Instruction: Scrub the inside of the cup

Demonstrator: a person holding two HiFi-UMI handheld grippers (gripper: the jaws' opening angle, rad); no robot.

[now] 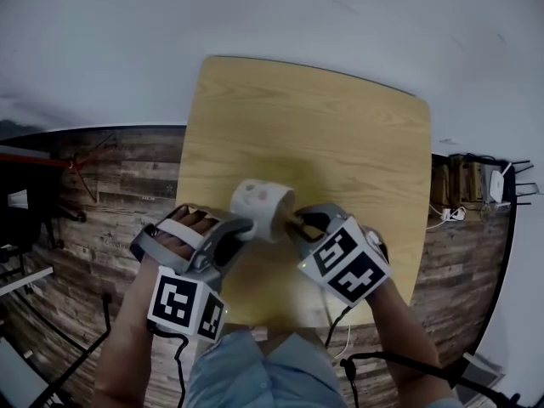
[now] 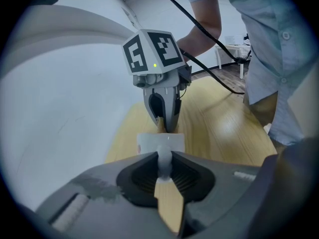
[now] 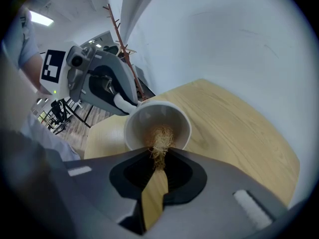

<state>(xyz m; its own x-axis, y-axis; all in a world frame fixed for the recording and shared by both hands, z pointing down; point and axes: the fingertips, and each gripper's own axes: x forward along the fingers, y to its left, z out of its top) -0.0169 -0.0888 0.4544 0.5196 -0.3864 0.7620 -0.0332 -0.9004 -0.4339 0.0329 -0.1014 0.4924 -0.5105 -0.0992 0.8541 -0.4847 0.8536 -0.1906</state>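
The cup (image 1: 262, 204) sits at the lower middle of the head view, over the near part of the wooden table (image 1: 340, 126). It lies tilted on its side with its mouth turned to the right of the frame. Whether it touches the tabletop cannot be told.

The left gripper (image 1: 241, 228) comes in from the lower left. In the left gripper view its 2 jaws stand narrow, pressed on the cup's white handle (image 2: 163, 159), with the cup body (image 2: 160, 142) just beyond them.

The right gripper (image 1: 297, 223) comes in from the lower right, facing the cup's mouth. In the right gripper view its jaws are clamped on the flat wooden handle of a brush (image 3: 154, 193). The brush's tan bristles (image 3: 160, 139) reach past the rim into the cup (image 3: 172, 117), low in the opening.

The 2 grippers meet close together at the cup, near the table's bottom edge in the head view. Above them, most of the tabletop is bare wood up to its rounded far corners at the upper left and upper right. A pale wall (image 1: 357, 15) rises behind the far edge. Dark plank floor (image 1: 119, 177) shows to the left and right of the table, with cables (image 1: 68, 364) trailing at the lower corners.
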